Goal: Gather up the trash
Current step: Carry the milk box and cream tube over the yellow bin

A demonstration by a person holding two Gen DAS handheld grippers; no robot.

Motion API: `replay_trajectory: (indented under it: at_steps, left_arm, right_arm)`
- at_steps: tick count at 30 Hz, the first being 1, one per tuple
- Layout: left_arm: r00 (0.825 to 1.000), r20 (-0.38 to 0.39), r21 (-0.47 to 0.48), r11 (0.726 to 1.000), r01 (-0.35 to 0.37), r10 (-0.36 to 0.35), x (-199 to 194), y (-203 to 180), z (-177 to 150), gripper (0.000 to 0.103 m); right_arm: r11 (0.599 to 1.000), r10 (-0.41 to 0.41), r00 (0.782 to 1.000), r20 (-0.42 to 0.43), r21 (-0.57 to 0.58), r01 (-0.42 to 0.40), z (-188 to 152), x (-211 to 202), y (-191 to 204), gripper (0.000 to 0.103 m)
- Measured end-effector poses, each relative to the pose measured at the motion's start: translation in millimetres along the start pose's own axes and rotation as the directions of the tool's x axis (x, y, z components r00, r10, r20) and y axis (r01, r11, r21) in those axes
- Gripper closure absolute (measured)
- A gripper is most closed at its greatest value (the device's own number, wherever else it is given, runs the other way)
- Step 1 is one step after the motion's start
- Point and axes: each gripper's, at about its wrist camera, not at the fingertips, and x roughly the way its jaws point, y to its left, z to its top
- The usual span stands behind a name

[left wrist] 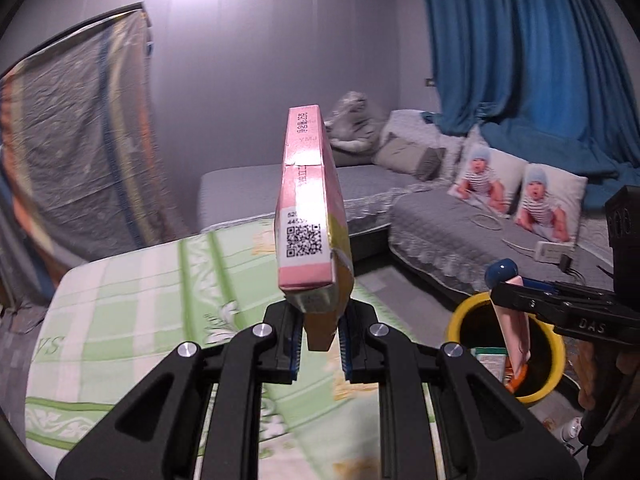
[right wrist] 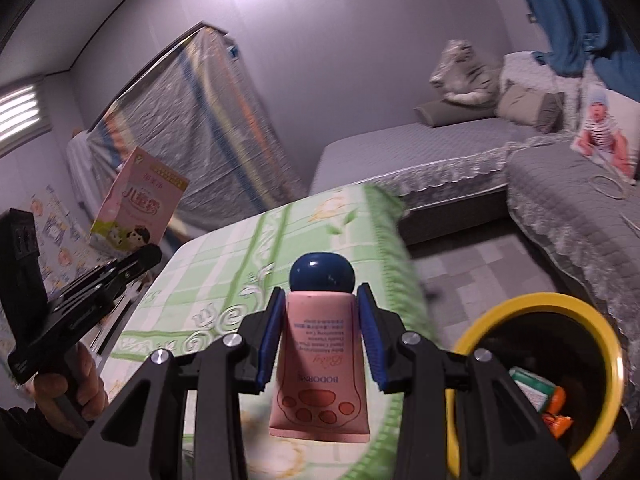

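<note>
My left gripper (left wrist: 318, 316) is shut on a pink carton box (left wrist: 306, 208), held upright above the green-patterned mat; the box also shows in the right wrist view (right wrist: 138, 204). My right gripper (right wrist: 320, 320) is shut on a pink cream tube (right wrist: 320, 364) with a dark blue cap (right wrist: 322, 274). In the left wrist view the tube (left wrist: 514, 332) hangs over the yellow-rimmed trash bin (left wrist: 460, 320). The bin (right wrist: 532, 304) sits low right in the right wrist view with several packages inside.
A green-patterned mat (left wrist: 140, 312) covers the surface under both grippers. Grey beds (left wrist: 460, 240) with baby-print pillows (left wrist: 540, 200) stand behind. A plastic-wrapped panel (left wrist: 72, 140) leans on the wall at left. Blue curtains (left wrist: 520, 40) hang at right.
</note>
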Motion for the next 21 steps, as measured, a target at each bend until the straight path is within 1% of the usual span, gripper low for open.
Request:
replay_trajectory:
  at_steps: [5, 8, 13, 16, 21]
  left_arm:
    - [0.996, 0.000, 0.064, 0.994, 0.086, -0.086, 12, -51, 6, 0.088]
    - [0.992, -0.009, 0.093, 0.988, 0.122, -0.122, 21, -80, 8, 0.088]
    - [0.983, -0.045, 0.141, 0.973, 0.182, -0.178, 37, -135, 6, 0.088]
    - [0.978, -0.061, 0.169, 0.964, 0.207, -0.199, 47, -160, 1, 0.088]
    - [0.969, -0.094, 0.183, 0.953, 0.242, -0.228, 59, -184, -8, 0.088]
  right_arm:
    - [0.993, -0.103, 0.993, 0.054, 0.064, 0.100, -4, -29, -44, 0.068]
    - [0.982, -0.171, 0.983, 0.074, 0.098, 0.163, -10, -45, -67, 0.068]
    - [0.956, -0.253, 0.965, 0.069, 0.169, 0.239, -27, -61, -109, 0.068]
    - [0.940, -0.295, 0.953, 0.065, 0.197, 0.278, -37, -69, -131, 0.068]
    - [0.919, -0.339, 0.939, 0.050, 0.230, 0.320, -51, -71, -157, 0.068]
